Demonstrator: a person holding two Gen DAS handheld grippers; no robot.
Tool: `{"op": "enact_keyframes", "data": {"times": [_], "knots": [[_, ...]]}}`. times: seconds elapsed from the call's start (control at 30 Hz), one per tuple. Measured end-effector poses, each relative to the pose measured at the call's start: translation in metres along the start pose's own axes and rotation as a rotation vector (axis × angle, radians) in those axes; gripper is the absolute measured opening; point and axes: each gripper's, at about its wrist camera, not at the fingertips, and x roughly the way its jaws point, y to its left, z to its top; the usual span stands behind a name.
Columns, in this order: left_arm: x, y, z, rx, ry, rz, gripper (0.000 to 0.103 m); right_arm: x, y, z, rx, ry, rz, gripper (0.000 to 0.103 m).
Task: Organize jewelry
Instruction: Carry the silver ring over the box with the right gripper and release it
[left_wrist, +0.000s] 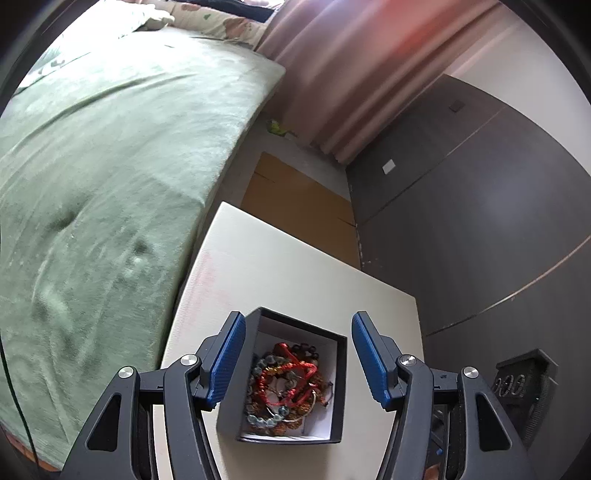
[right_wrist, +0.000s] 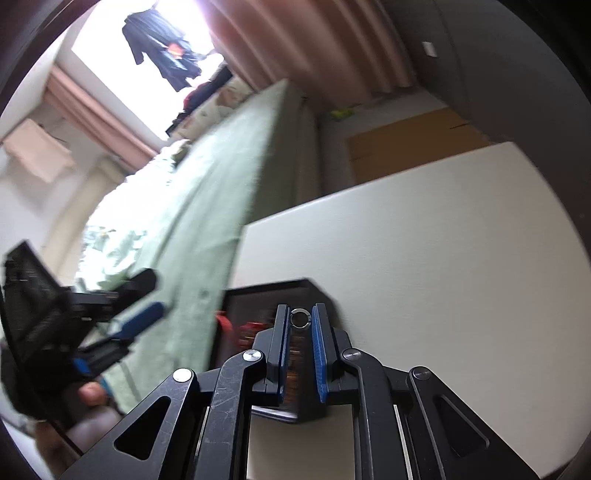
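Note:
A black jewelry box (left_wrist: 334, 387) with a white lining stands on the white table (left_wrist: 288, 266). It holds a tangle of bracelets (left_wrist: 286, 384), red cord and beaded ones. My left gripper (left_wrist: 297, 358) is open, its blue pads either side of the box, just above it. My right gripper (right_wrist: 300, 323) is shut on a small silver ring (right_wrist: 299, 318) held at its fingertips, over the box (right_wrist: 255, 299) seen blurred. The left gripper (right_wrist: 129, 314) shows at the left in the right wrist view.
A bed with a green cover (left_wrist: 96, 177) runs along the table's left side. A dark wardrobe (left_wrist: 480, 206) stands to the right. A cardboard sheet (left_wrist: 295, 195) lies on the floor beyond the table. Pink curtains (left_wrist: 351, 74) hang at the back.

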Motion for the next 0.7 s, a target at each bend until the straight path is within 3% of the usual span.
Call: {"op": "enact_keyframes", "data": {"times": [0.17, 0.33, 0.43, 0.6, 0.67, 0.7], "knots": [[0.001, 0.01, 0.01, -0.016, -0.012, 0.005, 0.061, 0.015, 0.024, 0.001, -0.01, 0.015, 0.143, 0.014], [0.001, 0.021, 0.018, -0.045, -0.021, 0.008, 0.061, 0.037, 0.037, -0.003, -0.009, 0.074, 0.207, 0.014], [0.0, 0.028, 0.024, -0.061, -0.029, 0.012, 0.061, 0.058, 0.041, -0.005, 0.0, 0.129, 0.211, 0.014], [-0.001, 0.034, 0.028, -0.082, -0.032, 0.014, 0.061, 0.09, 0.037, -0.006, 0.019, 0.211, 0.127, 0.017], [-0.002, 0.036, 0.028, -0.085, -0.03, 0.017, 0.061, 0.091, 0.029, -0.006, 0.053, 0.211, 0.131, 0.033], [-0.003, 0.036, 0.028, -0.086, -0.03, 0.017, 0.061, 0.088, 0.027, -0.005, 0.06, 0.194, 0.123, 0.035]]}}
